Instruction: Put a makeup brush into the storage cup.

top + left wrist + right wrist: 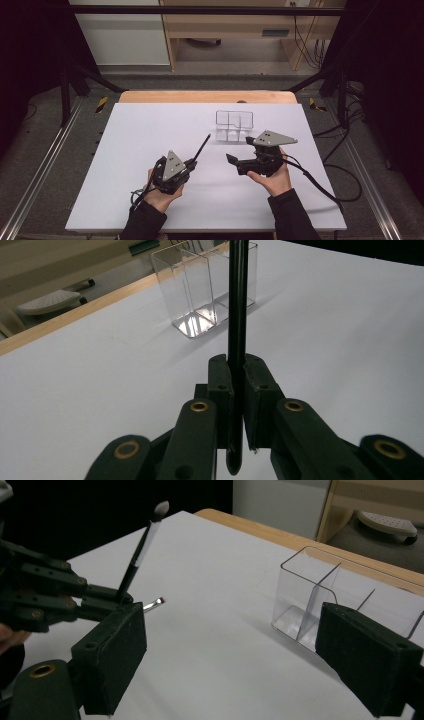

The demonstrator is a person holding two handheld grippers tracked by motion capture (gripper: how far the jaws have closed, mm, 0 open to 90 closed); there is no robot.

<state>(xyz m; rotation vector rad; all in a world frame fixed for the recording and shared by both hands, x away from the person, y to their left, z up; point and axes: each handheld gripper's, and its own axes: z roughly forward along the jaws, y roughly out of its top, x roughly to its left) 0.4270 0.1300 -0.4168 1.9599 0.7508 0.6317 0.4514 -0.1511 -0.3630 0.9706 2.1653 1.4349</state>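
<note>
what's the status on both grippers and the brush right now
Left hand-held gripper shut on black brush, brush angled up. Right hand-held gripper open, empty, beside clear divided organizer. Organizer compartments look empty. White table between brush and organizer unobstructed.

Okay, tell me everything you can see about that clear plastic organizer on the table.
The clear organizer is a transparent, hard-looking plastic box, open-topped and split by thin inner walls into compartments, all apparently empty. It stands upright on the white table, toward the far edge, right of centre. Nothing touches it; both grippers are apart from it.
</note>
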